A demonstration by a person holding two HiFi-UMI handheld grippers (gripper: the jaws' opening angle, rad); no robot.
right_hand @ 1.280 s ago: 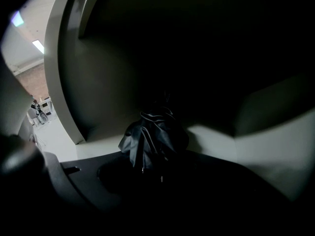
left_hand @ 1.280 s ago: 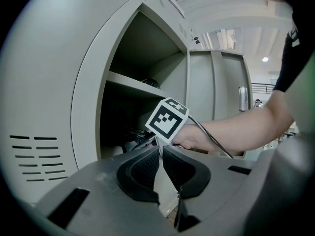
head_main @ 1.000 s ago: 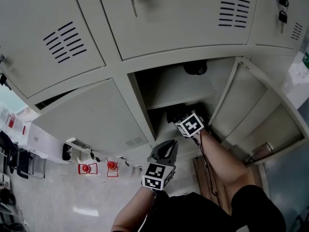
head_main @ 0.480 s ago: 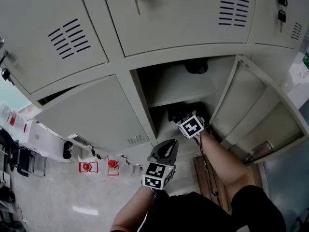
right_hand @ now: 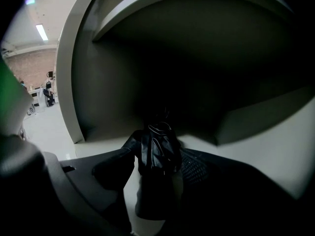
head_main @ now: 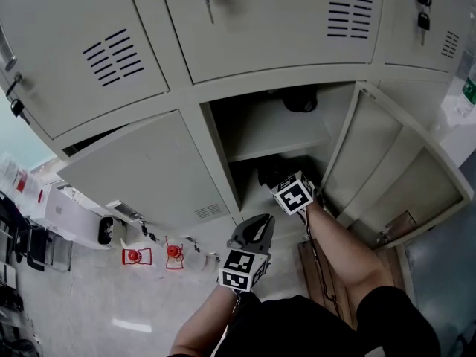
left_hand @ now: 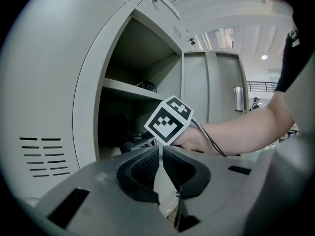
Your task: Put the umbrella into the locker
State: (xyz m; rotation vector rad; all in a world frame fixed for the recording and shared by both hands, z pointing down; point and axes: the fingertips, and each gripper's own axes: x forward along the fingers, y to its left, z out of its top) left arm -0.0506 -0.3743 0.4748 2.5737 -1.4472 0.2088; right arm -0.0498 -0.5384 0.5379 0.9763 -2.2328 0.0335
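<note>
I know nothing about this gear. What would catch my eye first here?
A wall of grey lockers, with one open locker in the middle. The right hand-held gripper reaches into its lower compartment, and its jaws have just been opening with a folded black umbrella between them. The left hand-held gripper hangs shut outside.

Place: a locker room beside a larger hall-like workspace.
Lockers: a bank of pale grey metal lockers fills the head view from 9 to 3 o'clock.
Vents: louvred vents are cut into the doors.
Keys: keys hang from a lock at 1 o'clock.
Open compartment: one door stands swung out at 3 o'clock, with a shelf inside.
Floor: a glossy pale floor at 7 o'clock.
Beyond: the right gripper view shows a brick wall and a ceiling strip light at 10 o'clock.
</note>
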